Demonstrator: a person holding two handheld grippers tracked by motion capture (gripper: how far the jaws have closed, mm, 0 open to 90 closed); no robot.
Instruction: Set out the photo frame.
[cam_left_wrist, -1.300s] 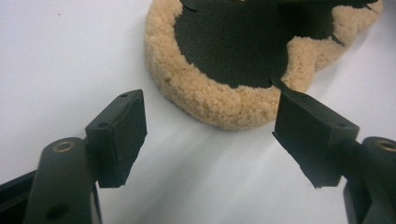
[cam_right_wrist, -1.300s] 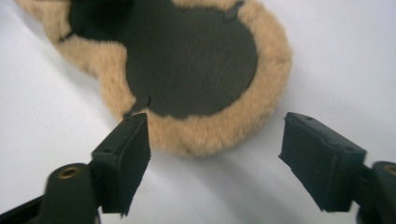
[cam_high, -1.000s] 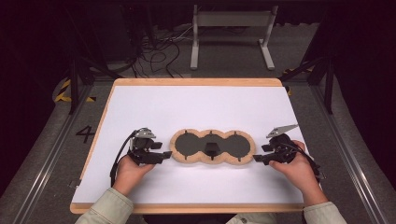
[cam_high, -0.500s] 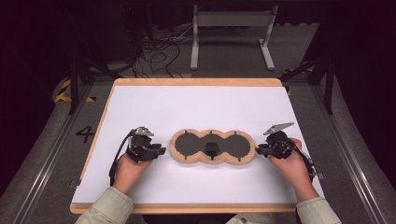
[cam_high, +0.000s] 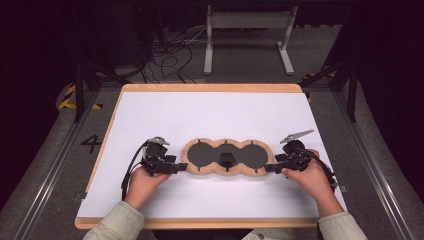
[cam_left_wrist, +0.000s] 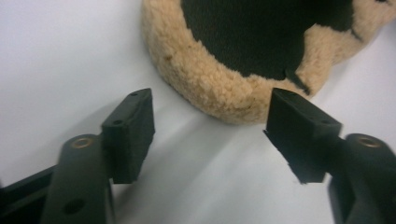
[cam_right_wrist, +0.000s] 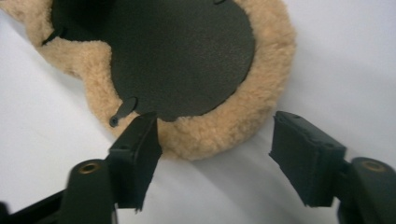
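Overhead, a three-lobed fleece pad with black centres lies on the white table, left gripper at its left end, right gripper at its right. Left gripper view: jaws wide apart, fleece rim just beyond them. Right gripper view: jaws wide apart, straddling the pad's rim.

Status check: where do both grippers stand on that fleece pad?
Left gripper open at the fleece pad left end. Right gripper open at its right end. Pad flat, ungripped. Nothing between jaws and fleece.
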